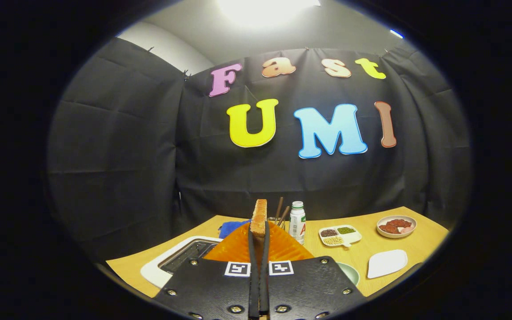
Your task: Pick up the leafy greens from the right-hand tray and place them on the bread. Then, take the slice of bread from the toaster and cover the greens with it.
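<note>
Toasted bread slice, clamped in claw

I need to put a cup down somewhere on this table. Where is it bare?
Bare wood lies between the divided dish, the bowl of red food and the white plate. It is crowded around the toaster, bottle and gripper clamping the bread slice.

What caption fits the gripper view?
Gripper shut on a bread slice, lifted above the toaster.

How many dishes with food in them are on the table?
2. A divided dish lies right of the bottle; a round bowl sits further right. The gripper, shut on the bread slice, may hide others.
</note>
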